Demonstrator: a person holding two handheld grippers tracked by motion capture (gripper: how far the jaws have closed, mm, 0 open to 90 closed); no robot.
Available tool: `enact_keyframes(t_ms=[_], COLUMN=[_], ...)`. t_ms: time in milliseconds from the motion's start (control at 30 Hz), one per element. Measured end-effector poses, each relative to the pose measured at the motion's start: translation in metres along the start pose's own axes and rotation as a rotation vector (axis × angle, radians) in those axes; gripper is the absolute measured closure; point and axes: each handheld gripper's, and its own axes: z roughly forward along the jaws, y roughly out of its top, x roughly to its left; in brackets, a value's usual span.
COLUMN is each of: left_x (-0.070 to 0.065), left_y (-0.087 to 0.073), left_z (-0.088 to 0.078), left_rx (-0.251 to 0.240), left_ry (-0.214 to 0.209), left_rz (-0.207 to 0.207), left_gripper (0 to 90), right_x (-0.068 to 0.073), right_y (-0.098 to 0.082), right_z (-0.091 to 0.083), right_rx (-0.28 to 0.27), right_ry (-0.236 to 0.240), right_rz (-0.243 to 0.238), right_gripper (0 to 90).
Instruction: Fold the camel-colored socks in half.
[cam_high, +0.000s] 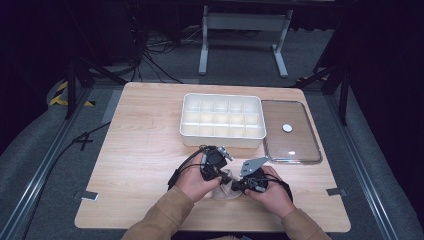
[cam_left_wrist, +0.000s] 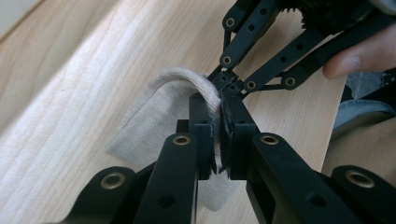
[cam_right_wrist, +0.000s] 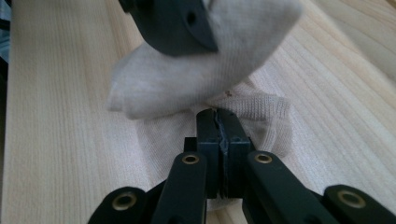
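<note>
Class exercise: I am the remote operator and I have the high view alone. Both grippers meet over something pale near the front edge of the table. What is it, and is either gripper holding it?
Observer: It is a beige knitted cloth, probably a sock. In the left gripper view the left gripper is shut on a raised fold of it.
Operator: And the right one?
Observer: In the right gripper view the right gripper is shut on the cloth's ribbed edge.
Operator: Is the cloth off the table?
Observer: Partly. One end rises to the left gripper, while the rest lies flat on the wooden table.
</note>
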Motion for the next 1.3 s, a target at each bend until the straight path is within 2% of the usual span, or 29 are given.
enact_keyframes(t_ms=[33,133,233,400,433,533,600,667,733,800,833,900,967,1033,1133,1167,1300], left_x=[0.0,0.0,-0.001,0.003,0.004,0.004,0.002,0.001,0.0,-0.004,-0.006,-0.008,-0.007,-0.001,0.01,0.012,0.015], left_y=[0.0,-0.001,-0.001,-0.002,-0.002,-0.002,-0.001,-0.001,0.0,0.0,-0.001,-0.003,-0.008,-0.014,-0.026,-0.029,-0.034], left_z=[0.002,0.005,0.006,0.009,0.01,0.013,0.013,0.011,0.008,-0.003,-0.008,-0.023,-0.036,-0.04,-0.041,-0.041,-0.046], left_rx=[0.003,0.018,0.01,0.007,0.004,-0.006,-0.012,-0.023,-0.03,-0.064,-0.088,-0.126,-0.143,-0.135,-0.093,-0.089,-0.088], left_ry=[-0.004,-0.012,-0.01,0.006,0.008,0.008,-0.006,-0.012,-0.007,-0.003,-0.002,0.006,0.028,0.038,0.089,0.09,0.084], left_rz=[-0.007,-0.001,-0.002,-0.024,-0.028,-0.024,-0.018,-0.017,-0.009,0.028,0.034,0.05,0.065,0.068,0.054,0.036,0.007], left_gripper=[84.4,84.4,84.3,83.0,81.2,70.8,67.3,63.4,58.0,54.9,53.6,53.2,53.6,56.1,58.0,58.0,58.1], right_x=[0.001,0.004,0.002,0.0,-0.001,-0.004,-0.006,-0.007,-0.007,-0.008,-0.008,-0.007,-0.007,-0.006,0.005,0.005,0.015], right_y=[0.001,0.002,0.001,0.004,0.005,0.006,0.005,0.004,0.004,0.003,0.003,0.004,0.005,0.007,0.018,0.018,0.031], right_z=[0.0,0.0,-0.001,-0.026,-0.032,-0.049,-0.056,-0.058,-0.059,-0.059,-0.06,-0.062,-0.064,-0.066,-0.063,-0.063,-0.05], right_rx=[0.007,0.014,0.001,-0.024,-0.038,-0.078,-0.103,-0.107,-0.108,-0.111,-0.114,-0.124,-0.143,-0.16,-0.194,-0.194,-0.194], right_ry=[-0.013,-0.02,-0.021,-0.103,-0.124,-0.148,-0.16,-0.166,-0.168,-0.169,-0.17,-0.167,-0.162,-0.154,-0.126,-0.126,-0.087], right_rz=[-0.018,-0.026,0.001,0.017,0.021,0.027,0.038,0.049,0.049,0.055,0.052,0.051,0.055,0.057,0.027,0.027,-0.009], right_gripper=[89.2,88.9,84.1,83.0,83.3,83.5,83.0,82.9,82.8,82.5,82.3,82.2,82.2,82.3,81.9,81.9,81.6])
